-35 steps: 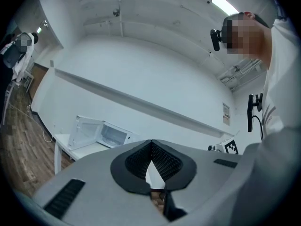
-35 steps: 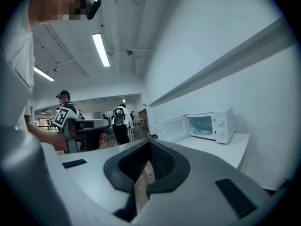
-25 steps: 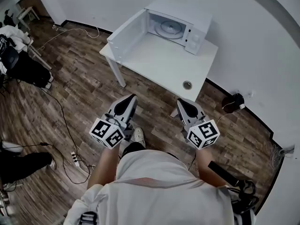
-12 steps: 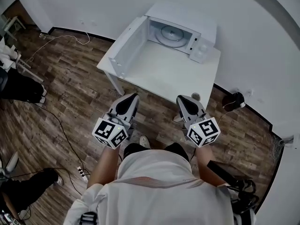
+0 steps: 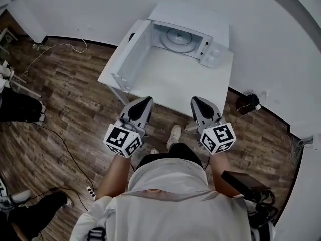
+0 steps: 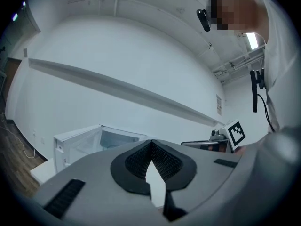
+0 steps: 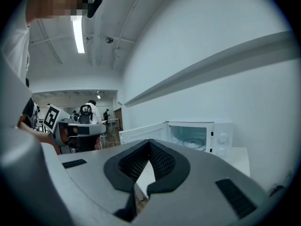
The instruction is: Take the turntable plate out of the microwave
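Observation:
A white microwave point(image 5: 200, 21) stands at the far side of a white table point(image 5: 180, 79), its door point(image 5: 131, 59) swung wide to the left. Inside lies the round glass turntable plate point(image 5: 179, 38), also visible in the right gripper view point(image 7: 194, 143). My left gripper point(image 5: 144, 102) and right gripper point(image 5: 196, 101) are held side by side at the table's near edge, well short of the microwave. Both are shut with nothing between the jaws. In the left gripper view only the open door point(image 6: 75, 147) and the cavity show past the shut jaws point(image 6: 151, 145).
Wooden floor surrounds the table, with cables point(image 5: 60, 134) lying at the left. A round cable hole point(image 5: 211, 102) sits near the table's front right corner. A dark object point(image 5: 248, 106) lies by the wall at the right. Other people point(image 7: 91, 112) stand far off.
I have walked closer to the table: microwave and table now sit nearer and more centred ahead of both grippers. Both grippers stay shut and side by side.

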